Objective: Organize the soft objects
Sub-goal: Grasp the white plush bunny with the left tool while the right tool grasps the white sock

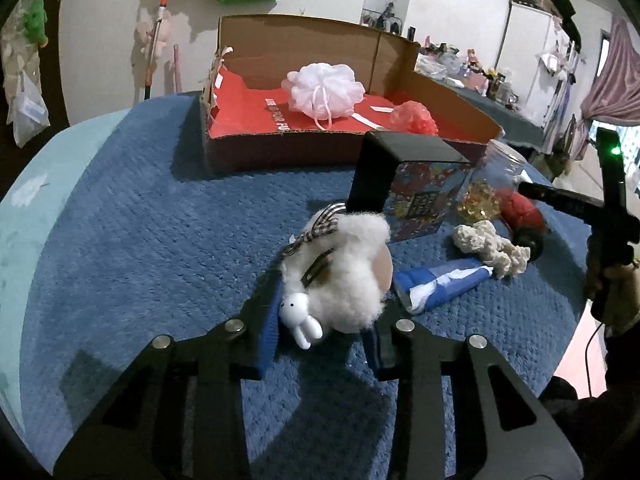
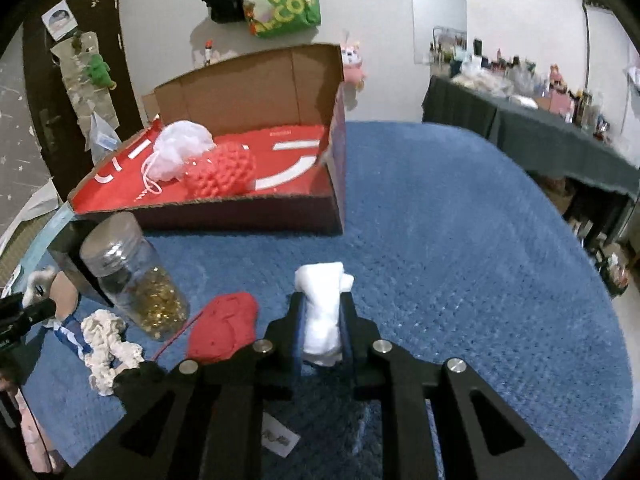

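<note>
The cardboard box (image 1: 320, 92) with the red lining sits at the far side of the blue blanket (image 1: 140, 220), and it already holds two soft things: a white mesh bath pouf (image 1: 322, 90) and, beside it, a red knitted ball (image 2: 222, 174). That part of the sorting looks done.

Nearer than the box, both grippers are clenched on the next pieces. The left gripper (image 1: 326, 320) grips a fluffy white plush sheep (image 1: 340, 268) with a checked ribbon and a small white rabbit charm (image 1: 300, 318) hanging from it. The right gripper (image 2: 322, 320) pinches a rolled white cloth (image 2: 322, 316) between its pads. Neither item is in the box yet.

In front of the box, more remains: a red soft piece (image 2: 224, 330), a cream lace scrunchie (image 2: 106, 340), a blue and white tube (image 1: 440, 286), a clear jar of gold bits (image 2: 136, 276) and a printed tin (image 1: 424, 196). By my reading the jar, tin and tube are hard or not soft goods and should stay out, so roughly four soft things still need moving
</note>
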